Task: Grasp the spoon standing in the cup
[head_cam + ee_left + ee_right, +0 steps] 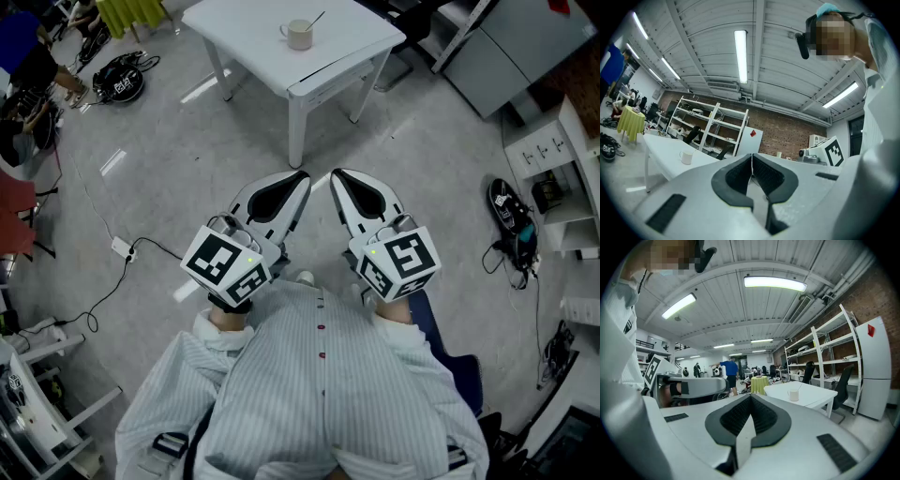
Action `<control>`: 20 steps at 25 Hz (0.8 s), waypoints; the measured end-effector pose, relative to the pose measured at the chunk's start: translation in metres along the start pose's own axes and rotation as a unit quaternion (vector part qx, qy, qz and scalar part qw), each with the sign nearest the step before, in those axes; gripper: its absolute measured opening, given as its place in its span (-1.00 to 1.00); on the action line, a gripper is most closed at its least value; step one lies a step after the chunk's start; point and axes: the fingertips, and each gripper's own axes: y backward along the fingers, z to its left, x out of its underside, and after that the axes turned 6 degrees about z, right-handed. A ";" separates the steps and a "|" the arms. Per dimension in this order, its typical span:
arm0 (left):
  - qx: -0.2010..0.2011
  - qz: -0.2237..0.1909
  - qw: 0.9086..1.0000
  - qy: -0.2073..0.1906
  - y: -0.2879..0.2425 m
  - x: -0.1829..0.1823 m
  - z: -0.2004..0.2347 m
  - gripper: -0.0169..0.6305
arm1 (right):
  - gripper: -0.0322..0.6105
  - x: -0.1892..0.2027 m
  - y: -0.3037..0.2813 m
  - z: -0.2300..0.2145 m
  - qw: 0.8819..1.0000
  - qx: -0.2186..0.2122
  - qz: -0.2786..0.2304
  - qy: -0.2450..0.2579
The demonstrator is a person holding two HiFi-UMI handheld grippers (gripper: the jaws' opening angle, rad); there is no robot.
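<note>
A cream cup (pixel 299 35) stands near the middle of a white table (pixel 349 52) far ahead, with a thin spoon (pixel 317 18) leaning out of it to the right. The cup shows small in the left gripper view (pixel 686 156) and in the right gripper view (pixel 793 394). My left gripper (pixel 302 174) and right gripper (pixel 335 175) are held side by side close to my chest, well short of the table. Both are shut with nothing between their jaws, tips pointing toward the table.
A grey floor lies between me and the table. Cables and a power strip (pixel 121 247) trail at the left, a black bag (pixel 119 80) at the far left. White shelving (pixel 560 178) and shoes (pixel 511 211) stand at the right. People stand in the distance (pixel 728 373).
</note>
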 end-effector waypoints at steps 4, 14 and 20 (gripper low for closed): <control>-0.003 -0.005 1.000 0.001 0.003 0.001 -0.001 -0.90 | -0.87 0.002 0.000 0.004 1.000 -0.006 -0.001 -0.001; -0.020 -0.013 1.000 -0.002 0.009 -0.001 -0.002 -0.90 | -0.87 0.007 0.005 0.008 1.000 -0.024 0.000 -0.004; -0.034 -0.018 0.999 -0.007 0.016 -0.002 -0.002 -0.90 | -0.87 0.010 0.008 0.011 0.999 -0.032 0.000 0.001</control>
